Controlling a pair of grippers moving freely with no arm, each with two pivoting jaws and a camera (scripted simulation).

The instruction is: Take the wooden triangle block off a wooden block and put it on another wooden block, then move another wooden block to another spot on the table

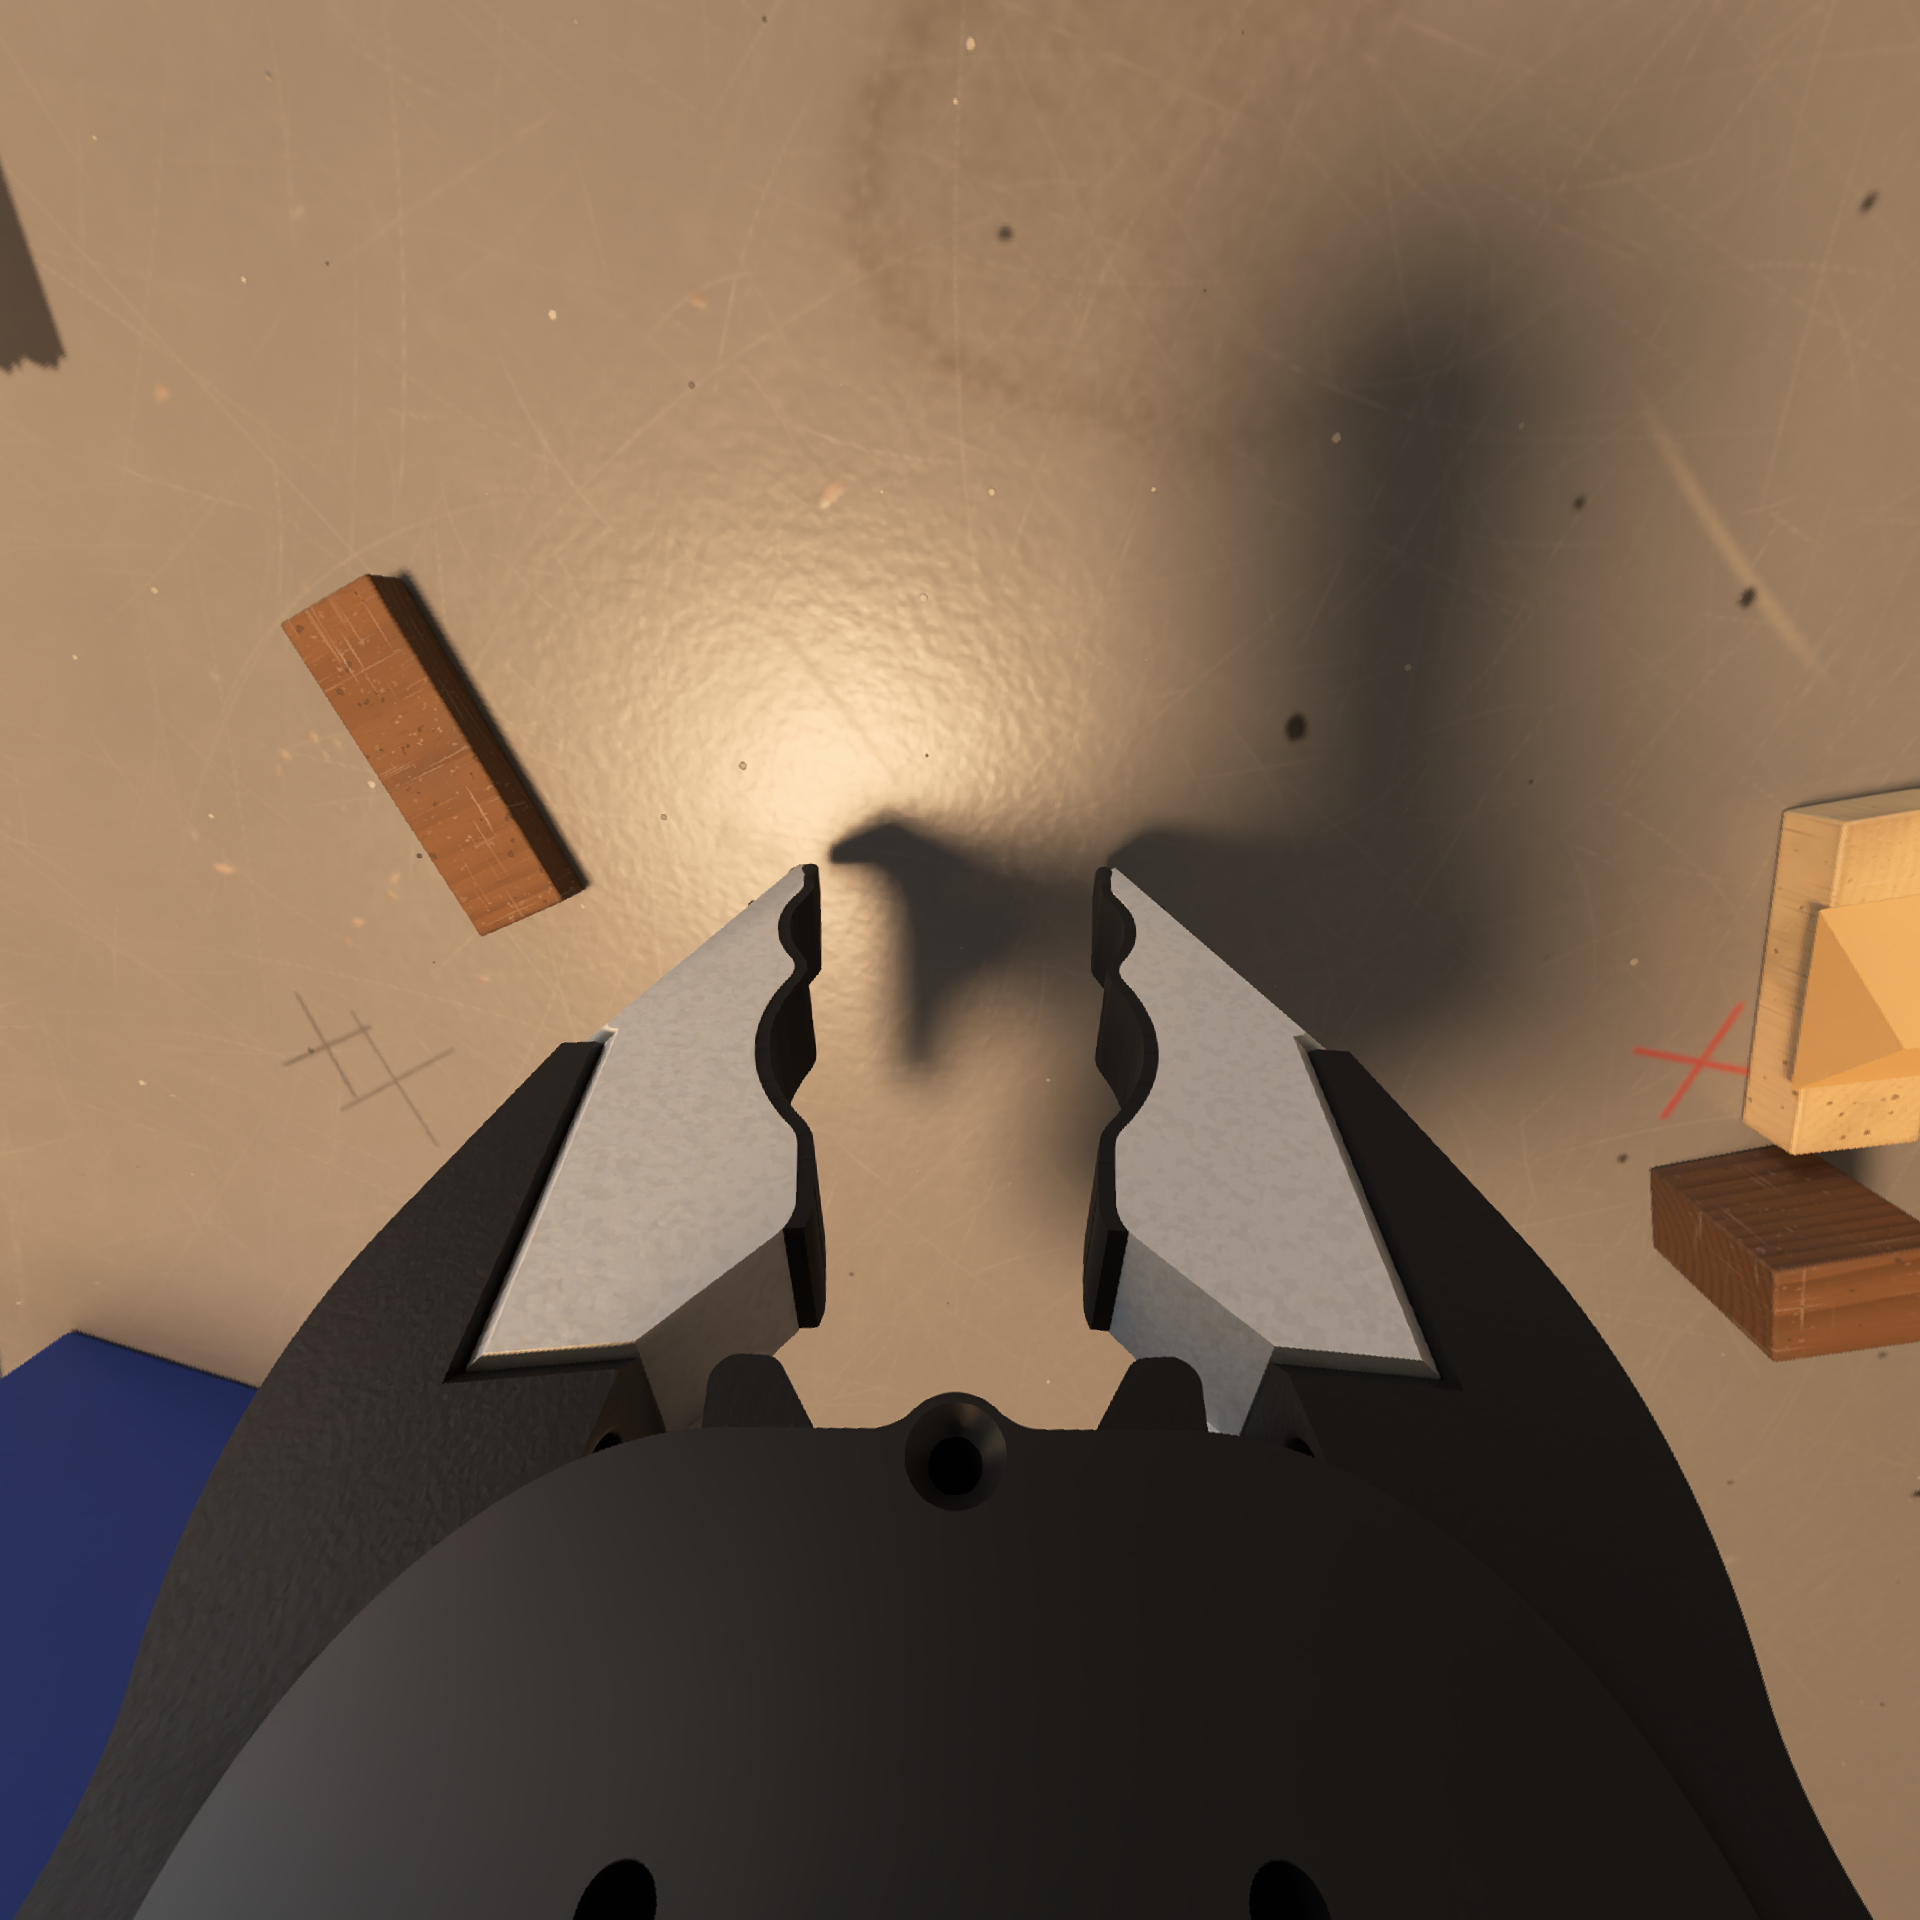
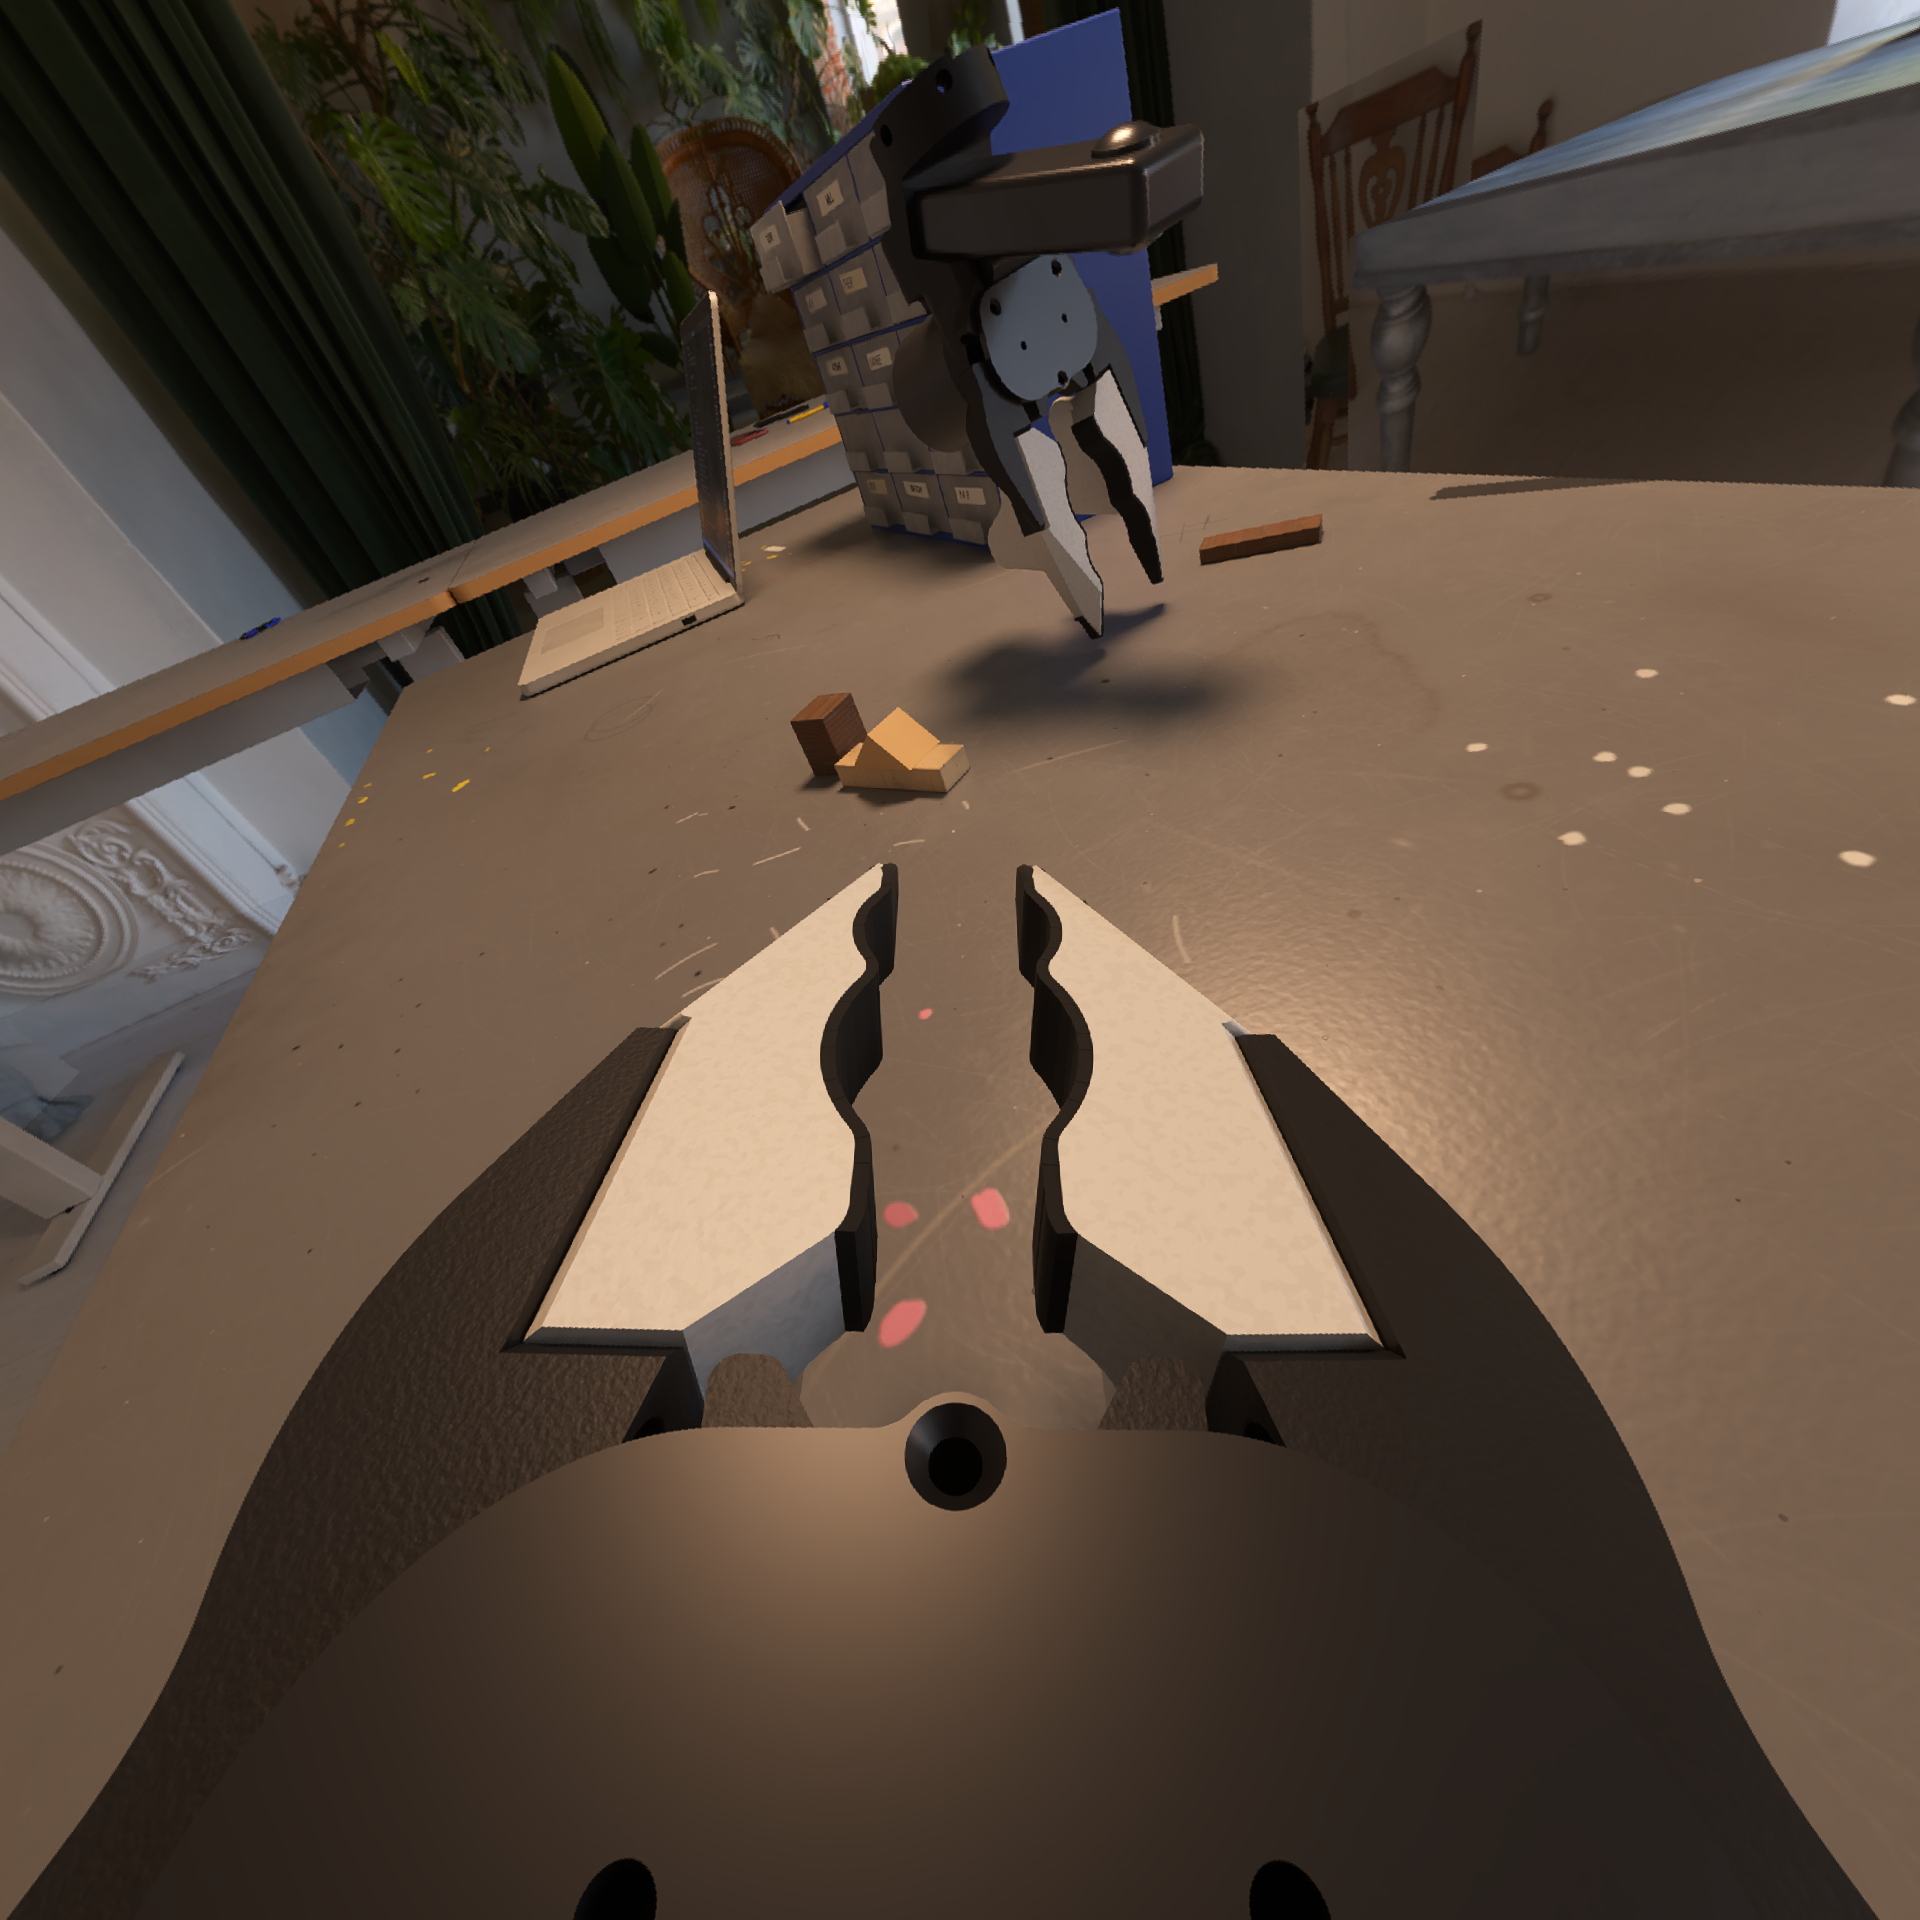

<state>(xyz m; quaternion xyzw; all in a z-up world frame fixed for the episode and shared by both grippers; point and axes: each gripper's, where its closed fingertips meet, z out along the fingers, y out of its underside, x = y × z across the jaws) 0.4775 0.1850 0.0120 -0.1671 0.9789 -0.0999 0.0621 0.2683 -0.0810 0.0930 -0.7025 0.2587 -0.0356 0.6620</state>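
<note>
My left gripper [image 1: 956, 883] hangs above the surface [image 1: 935, 468], pointing steeply down at it, its jaws spread with only bare, scuffed tan tabletop and their own shadow between them. My right gripper [image 2: 956, 883] sits lower and flatter, looking along the surface toward the far edge, its jaws also parted and holding nothing, pink spots of paint showing in the gap.

The fingers [image 1: 665, 1122] are pale grey plates with black wavy rubber inner edges, set in a matt black, grainy body.

The wooden triangle block [image 2: 902, 740], a light honey-coloured wedge with sharp sloping faces, rests on a pale, flat wooden block [image 2: 914, 774] well ahead of my right gripper. In the left wrist view that pair lies at the right edge, beside a red cross mark [image 1: 1696, 1060]. Touching the pale block is a dark brown, chunky block [image 2: 828, 729] with fine ribbed grain. A thin, reddish-brown flat bar [image 1: 431, 753] with a speckled top lies apart to the left of my left gripper, flat on the surface.

Farther back stand an open white laptop [image 2: 644, 603] and a blue cabinet of small grey drawers [image 2: 1070, 125].
</note>
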